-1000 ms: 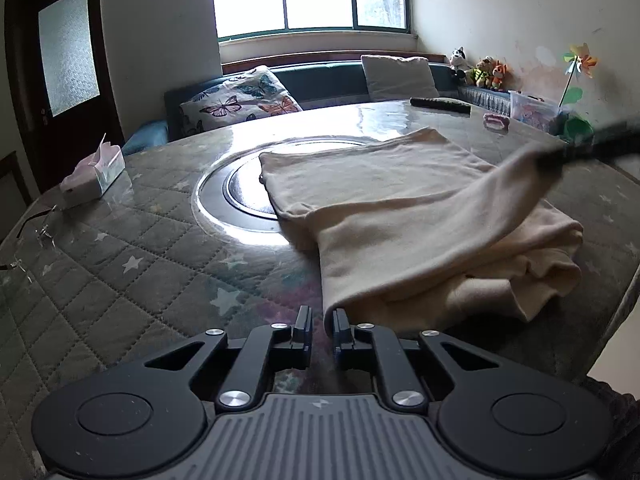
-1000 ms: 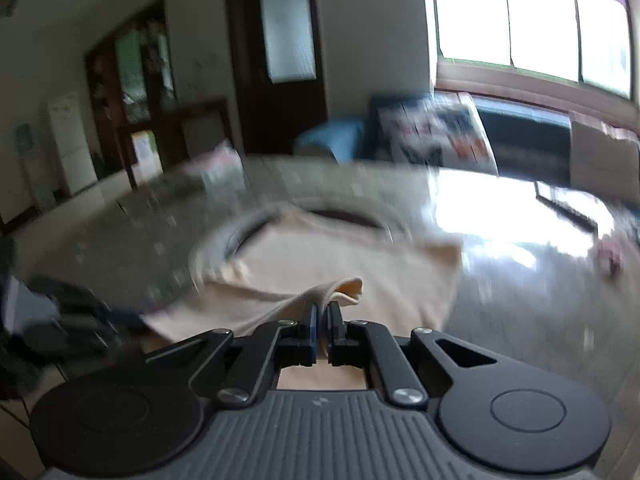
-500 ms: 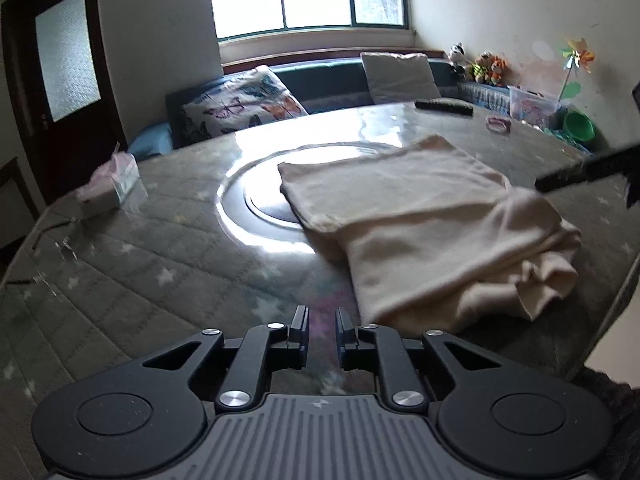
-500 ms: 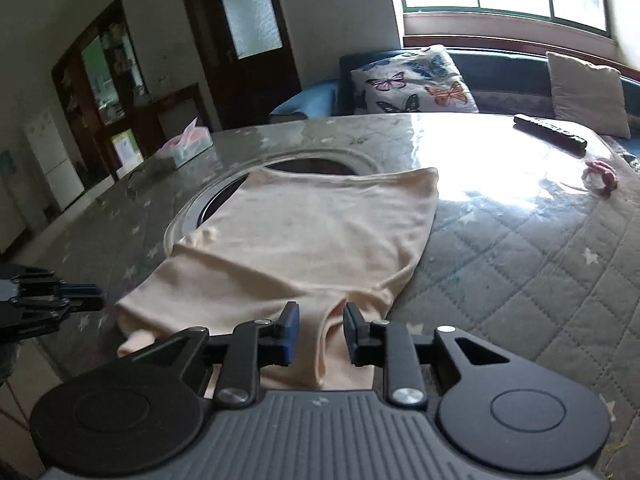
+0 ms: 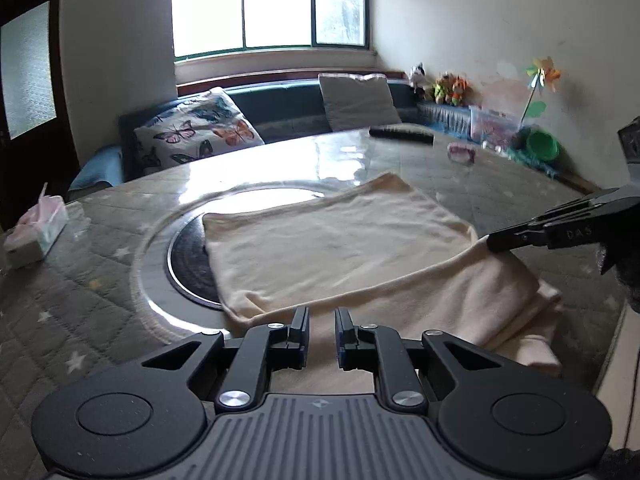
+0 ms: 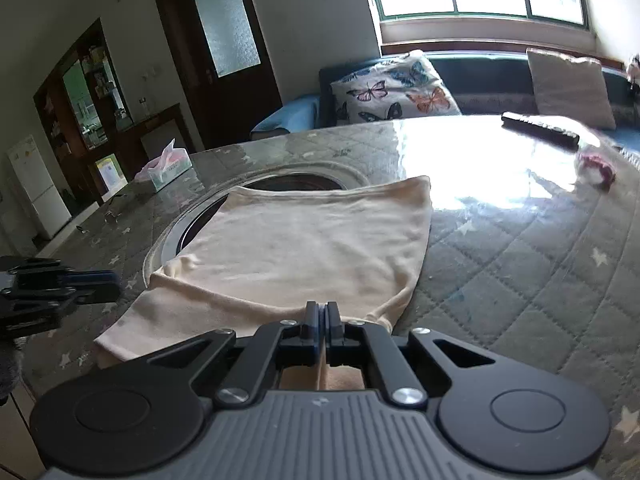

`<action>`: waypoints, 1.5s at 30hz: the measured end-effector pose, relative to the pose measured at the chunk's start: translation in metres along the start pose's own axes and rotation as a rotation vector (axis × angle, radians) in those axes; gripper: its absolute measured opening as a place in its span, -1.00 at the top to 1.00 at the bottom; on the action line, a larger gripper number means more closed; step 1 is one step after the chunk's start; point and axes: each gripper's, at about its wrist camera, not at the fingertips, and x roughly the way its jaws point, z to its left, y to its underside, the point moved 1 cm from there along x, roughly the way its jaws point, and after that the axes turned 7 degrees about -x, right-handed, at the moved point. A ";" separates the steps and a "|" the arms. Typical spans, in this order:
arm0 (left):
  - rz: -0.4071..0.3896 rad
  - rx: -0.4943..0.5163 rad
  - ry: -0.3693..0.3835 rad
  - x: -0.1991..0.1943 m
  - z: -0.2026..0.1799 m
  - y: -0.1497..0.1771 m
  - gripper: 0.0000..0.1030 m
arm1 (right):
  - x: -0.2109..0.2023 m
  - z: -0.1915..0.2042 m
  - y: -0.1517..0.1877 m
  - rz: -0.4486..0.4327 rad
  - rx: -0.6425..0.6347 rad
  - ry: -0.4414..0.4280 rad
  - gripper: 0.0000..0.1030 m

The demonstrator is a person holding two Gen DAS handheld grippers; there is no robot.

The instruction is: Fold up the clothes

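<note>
A cream garment [image 5: 340, 248] lies partly folded on the round quilted table [image 5: 100, 288], its far half over the round inset. My left gripper [image 5: 322, 334] hovers just above the garment's near edge. Its jaws stand a narrow gap apart with nothing pinched between them. In the right wrist view the garment [image 6: 304, 248] spreads ahead, and my right gripper [image 6: 322, 314] is shut on its near fold, which rises into the pads. The left wrist view shows the right gripper [image 5: 494, 243] pinching that fold at the garment's right side. The left gripper [image 6: 112, 282] shows at the left edge.
A tissue box [image 5: 34, 232] stands at the table's left. A black remote [image 5: 400, 134] and a small pink item [image 5: 462, 154] lie at the far right. Behind the table is a sofa with a butterfly cushion [image 5: 196, 136]. The table's edge runs close on the right.
The right gripper laid its fold down, opened, then shut again on the garment's near fold. The left gripper let go of the corner and moved over the garment's near edge.
</note>
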 end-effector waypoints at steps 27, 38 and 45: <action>0.043 -0.027 -0.015 0.033 0.011 -0.002 0.71 | 0.007 0.027 0.004 -0.009 -0.210 -0.013 0.81; 0.047 -0.036 -0.025 0.035 0.013 0.001 0.70 | 0.022 0.053 0.010 0.048 -0.294 -0.077 0.64; 0.036 0.002 -0.028 0.028 0.009 0.002 0.70 | -0.013 0.035 0.027 0.084 -0.270 -0.066 0.57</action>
